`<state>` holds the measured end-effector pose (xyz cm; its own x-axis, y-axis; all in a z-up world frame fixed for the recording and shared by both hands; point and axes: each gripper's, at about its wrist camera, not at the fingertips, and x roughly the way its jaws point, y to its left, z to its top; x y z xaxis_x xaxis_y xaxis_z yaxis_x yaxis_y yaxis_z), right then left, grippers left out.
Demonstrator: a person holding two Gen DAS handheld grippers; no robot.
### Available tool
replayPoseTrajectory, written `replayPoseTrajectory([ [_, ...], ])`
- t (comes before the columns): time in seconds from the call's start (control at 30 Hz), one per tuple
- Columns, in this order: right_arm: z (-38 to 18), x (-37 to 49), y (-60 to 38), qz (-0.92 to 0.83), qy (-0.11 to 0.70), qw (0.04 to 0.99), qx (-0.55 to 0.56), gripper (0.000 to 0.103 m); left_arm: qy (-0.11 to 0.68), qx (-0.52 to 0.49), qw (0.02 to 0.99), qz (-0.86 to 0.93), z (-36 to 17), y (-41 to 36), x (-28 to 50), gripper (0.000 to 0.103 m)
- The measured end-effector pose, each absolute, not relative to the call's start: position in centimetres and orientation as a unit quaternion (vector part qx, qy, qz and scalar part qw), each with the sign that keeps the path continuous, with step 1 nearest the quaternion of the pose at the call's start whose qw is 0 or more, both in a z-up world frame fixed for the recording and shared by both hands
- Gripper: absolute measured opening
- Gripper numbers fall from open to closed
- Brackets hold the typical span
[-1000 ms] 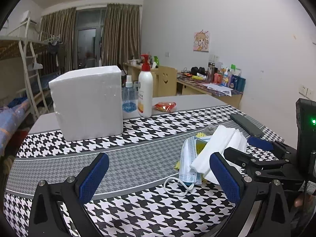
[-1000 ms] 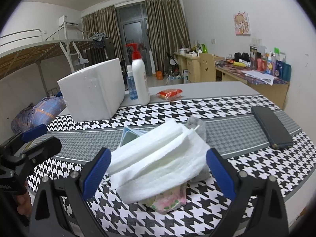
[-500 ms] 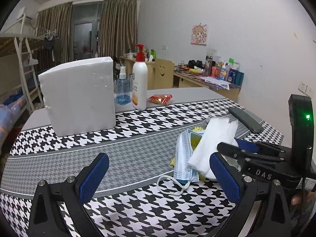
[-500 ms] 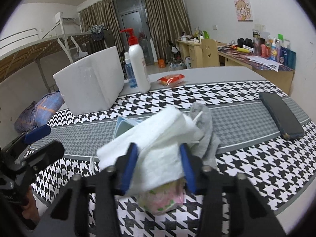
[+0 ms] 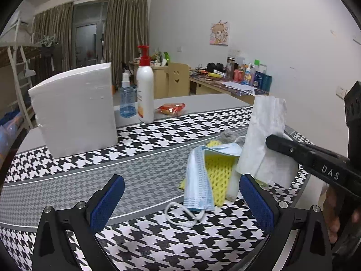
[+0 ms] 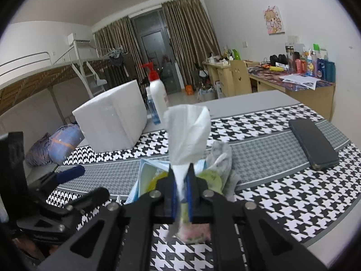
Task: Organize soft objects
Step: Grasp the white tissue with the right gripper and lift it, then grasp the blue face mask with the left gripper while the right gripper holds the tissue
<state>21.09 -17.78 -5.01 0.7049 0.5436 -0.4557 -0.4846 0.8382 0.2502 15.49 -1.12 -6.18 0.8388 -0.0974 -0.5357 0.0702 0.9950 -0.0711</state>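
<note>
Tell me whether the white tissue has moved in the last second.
Yes. The tissue has risen: it lay flat on the pile, and now it stands upright, pinched in the right gripper, its top level with the foam box behind.

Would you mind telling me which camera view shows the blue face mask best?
The left wrist view: the blue face mask lies draped over the yellow cloth, ear loop visible. In the right wrist view, the right gripper and its white tissue hide most of it.
</note>
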Motion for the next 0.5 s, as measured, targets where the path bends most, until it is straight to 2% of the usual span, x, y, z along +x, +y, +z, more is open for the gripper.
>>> replayPoseTrajectory([
  [0.5, -4.2, 20.4, -20.4, 0.271, 0.239, 0.930, 0.073, 0.008, 0.299, -0.020, 0.953, -0.042, -6.9, -2.3, 17.9, 0.102],
])
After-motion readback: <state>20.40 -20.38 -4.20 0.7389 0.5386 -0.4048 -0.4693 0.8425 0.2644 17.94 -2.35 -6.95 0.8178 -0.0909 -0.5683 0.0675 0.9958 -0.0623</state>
